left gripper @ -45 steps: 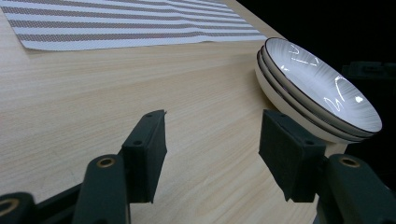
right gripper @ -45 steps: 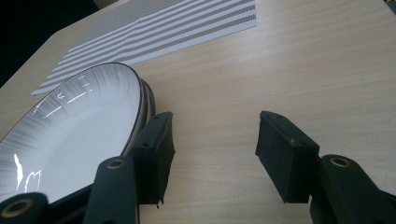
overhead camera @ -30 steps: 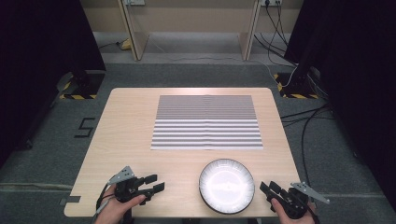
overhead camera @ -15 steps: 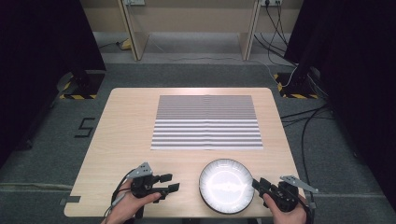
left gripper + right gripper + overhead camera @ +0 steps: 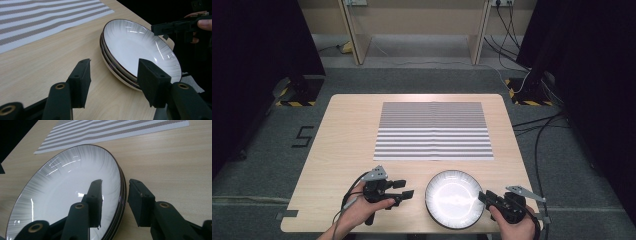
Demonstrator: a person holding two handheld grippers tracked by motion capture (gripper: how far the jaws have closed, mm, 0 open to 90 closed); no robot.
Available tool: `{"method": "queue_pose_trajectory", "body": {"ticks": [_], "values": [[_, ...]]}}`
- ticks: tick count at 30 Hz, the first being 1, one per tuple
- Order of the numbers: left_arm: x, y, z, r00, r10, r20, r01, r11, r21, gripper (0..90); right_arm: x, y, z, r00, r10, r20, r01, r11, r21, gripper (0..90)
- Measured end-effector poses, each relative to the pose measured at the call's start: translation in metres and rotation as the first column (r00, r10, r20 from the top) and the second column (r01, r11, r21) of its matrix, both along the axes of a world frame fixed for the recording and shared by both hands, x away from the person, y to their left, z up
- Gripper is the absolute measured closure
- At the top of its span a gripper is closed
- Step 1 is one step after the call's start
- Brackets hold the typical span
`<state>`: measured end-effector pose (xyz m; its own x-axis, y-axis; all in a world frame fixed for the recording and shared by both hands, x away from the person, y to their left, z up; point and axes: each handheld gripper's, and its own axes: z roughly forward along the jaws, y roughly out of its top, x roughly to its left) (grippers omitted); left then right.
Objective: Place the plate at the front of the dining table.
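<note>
Near the counter's front edge, right of centre: stack of white plates (image 5: pixel 455 198), dark-rimmed, lying flat.
Right hand-held gripper (image 5: pixel 484 196): at the stack's right rim, one jaw over the top plate's bowl, the other outside the rim; jaws just been closing, rim between them, pads (image 5: pixel 96 195) not visibly pressing.
Left hand-held gripper (image 5: pixel 404 189): just left of the stack, jaws spread, nothing between them, aimed at the plates, apart from them.
Striped placemat (image 5: pixel 433 131): farther back, mid-counter, clear of the plates.
Counter (image 5: pixel 347 135): pale wood.
</note>
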<state>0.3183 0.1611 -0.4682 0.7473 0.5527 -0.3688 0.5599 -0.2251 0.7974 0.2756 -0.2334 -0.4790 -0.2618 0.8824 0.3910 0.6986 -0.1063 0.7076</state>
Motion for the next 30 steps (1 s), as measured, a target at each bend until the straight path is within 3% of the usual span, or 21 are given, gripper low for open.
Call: {"method": "queue_pose_trajectory", "body": {"ticks": [15, 30], "values": [[0.003, -0.044, -0.014, 0.9968, -0.042, -0.068, 0.043, 0.999, 0.014, 44.5, 0.004, 0.001, 0.0, 0.999, -0.009, -0.044, 0.009, 1.0, -0.002, 68.2], [0.0, -0.048, -0.02, 0.9938, -0.048, -0.101, 0.051, 0.9983, 0.027, 47.2, 0.005, 0.0, -0.001, 0.9952, 0.017, -0.096, -0.018, 0.9998, -0.011, 76.4]]}}
